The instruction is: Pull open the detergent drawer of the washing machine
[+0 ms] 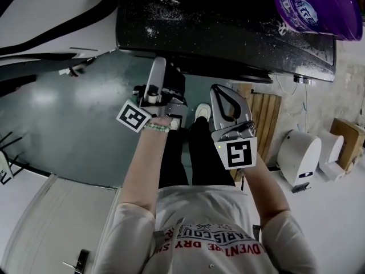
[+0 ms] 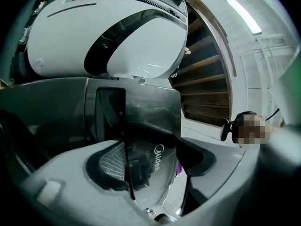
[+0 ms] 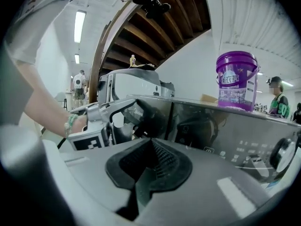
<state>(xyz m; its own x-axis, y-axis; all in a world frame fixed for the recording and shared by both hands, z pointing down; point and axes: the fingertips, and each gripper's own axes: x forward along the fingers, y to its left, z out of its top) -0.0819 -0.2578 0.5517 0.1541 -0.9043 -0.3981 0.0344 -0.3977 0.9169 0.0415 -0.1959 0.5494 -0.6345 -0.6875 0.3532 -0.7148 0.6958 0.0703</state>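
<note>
The washing machine (image 1: 228, 27) has a glossy black top and a dark front panel (image 3: 225, 140). Its detergent drawer (image 2: 155, 126), a dark glossy front with a white logo, sits at the panel's left end and stands a little proud of it. My left gripper (image 1: 169, 79) (image 2: 155, 161) is shut on that drawer front, one ribbed pad (image 2: 110, 161) on each side. In the right gripper view the left gripper (image 3: 134, 112) shows clamped on the drawer (image 3: 153, 119). My right gripper (image 1: 219, 91) (image 3: 151, 147) hangs just right of it, short of the panel, shut and empty.
A purple detergent bucket (image 1: 319, 4) (image 3: 236, 81) stands on the machine's right rear corner. A round knob (image 3: 284, 154) sits at the panel's right. A white machine (image 2: 117, 36) stands to the left. A wooden pallet (image 1: 265, 119), white appliances (image 1: 299, 156) and a box (image 1: 348, 138) lie right.
</note>
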